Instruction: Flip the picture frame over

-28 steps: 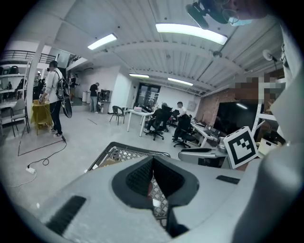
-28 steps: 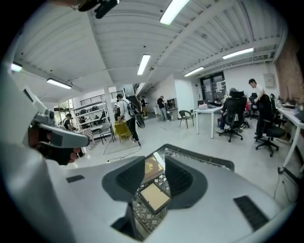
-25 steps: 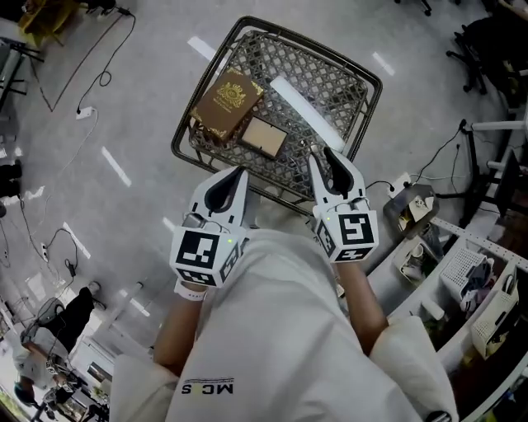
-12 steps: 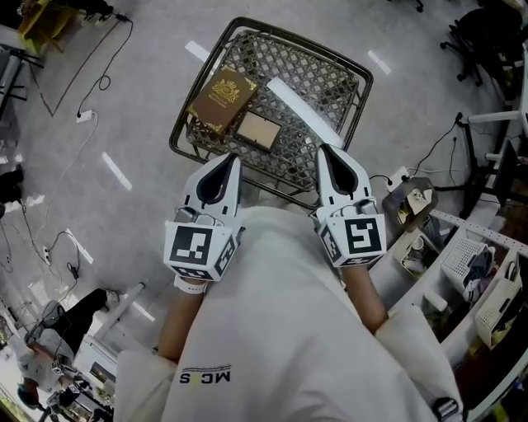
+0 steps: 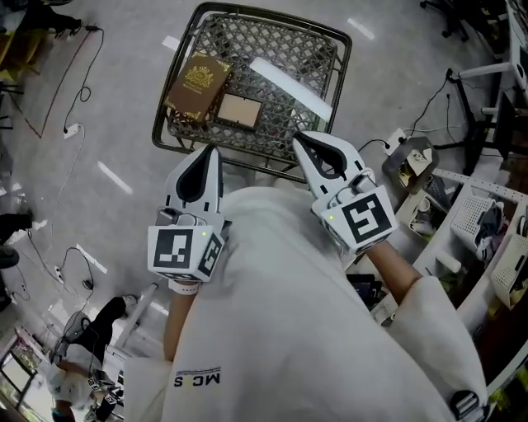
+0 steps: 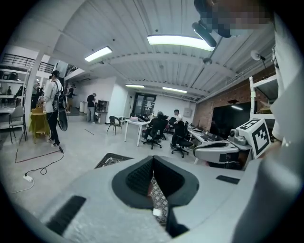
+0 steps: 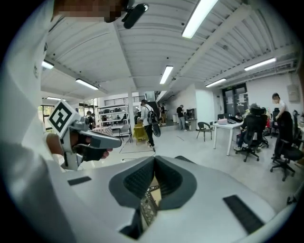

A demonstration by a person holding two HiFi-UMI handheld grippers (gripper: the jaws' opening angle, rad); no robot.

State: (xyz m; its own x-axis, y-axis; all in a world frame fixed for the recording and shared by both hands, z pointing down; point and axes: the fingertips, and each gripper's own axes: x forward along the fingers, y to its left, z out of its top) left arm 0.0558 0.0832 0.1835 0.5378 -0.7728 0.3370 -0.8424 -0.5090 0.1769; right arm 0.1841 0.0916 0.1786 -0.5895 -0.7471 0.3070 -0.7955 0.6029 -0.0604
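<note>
The picture frame point(image 5: 239, 110) lies flat on a wire-lattice table point(image 5: 340, 51) with its plain tan side up, next to a brown box with gold print point(image 5: 196, 84). My left gripper point(image 5: 211, 152) hangs over the table's near edge, short of the frame, jaws together and empty. My right gripper point(image 5: 299, 138) is at the near right of the table, shut with nothing between its pads. In the left gripper view the left gripper point(image 6: 153, 159) has its tips meeting, with lattice showing below. The right gripper point(image 7: 154, 160) looks the same in its own view.
Cables and a power strip point(image 5: 69, 129) trail over the grey floor at the left. Cluttered shelves and bins point(image 5: 483, 227) stand at the right, office chairs point(image 5: 462, 16) at the top right. People, desks and chairs point(image 6: 156, 130) fill the room beyond.
The right gripper's jaws have gone from apart to shut. Both grippers have lifted and drawn back from the table towards me. The frame and box lie where they were.
</note>
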